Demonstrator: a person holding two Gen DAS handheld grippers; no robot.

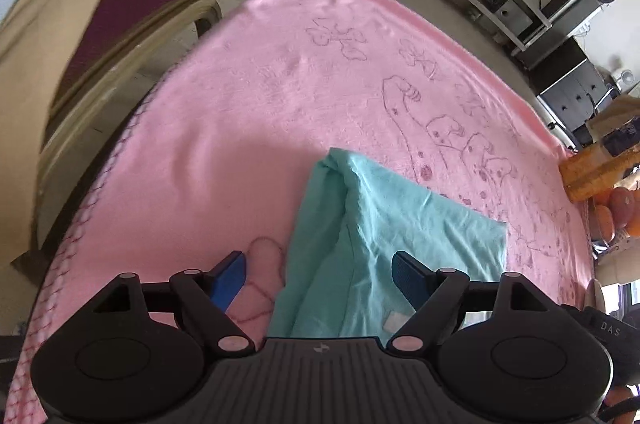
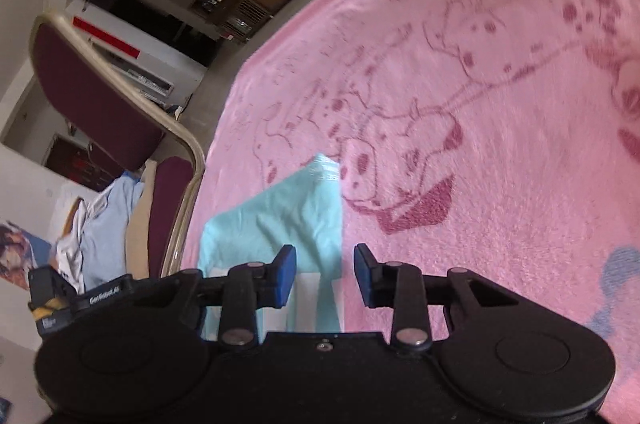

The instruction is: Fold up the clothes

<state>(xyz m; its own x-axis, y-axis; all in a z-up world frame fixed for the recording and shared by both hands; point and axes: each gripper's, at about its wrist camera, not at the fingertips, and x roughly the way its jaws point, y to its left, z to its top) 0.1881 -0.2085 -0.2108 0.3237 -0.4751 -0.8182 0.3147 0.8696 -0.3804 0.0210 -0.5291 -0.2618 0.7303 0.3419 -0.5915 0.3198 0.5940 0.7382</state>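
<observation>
The folded teal garment [image 1: 384, 224] lay on the pink blanket [image 1: 260, 104], its long axis running away from both grippers toward the blanket's middle. The left gripper [image 1: 320, 276] tilted steeply down, spread wide over the garment's near end. The right gripper [image 2: 325, 274] stood narrowly parted above the garment's near edge, pinching nothing.

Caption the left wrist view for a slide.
Open left gripper above a folded teal garment on a pink blanket.
</observation>
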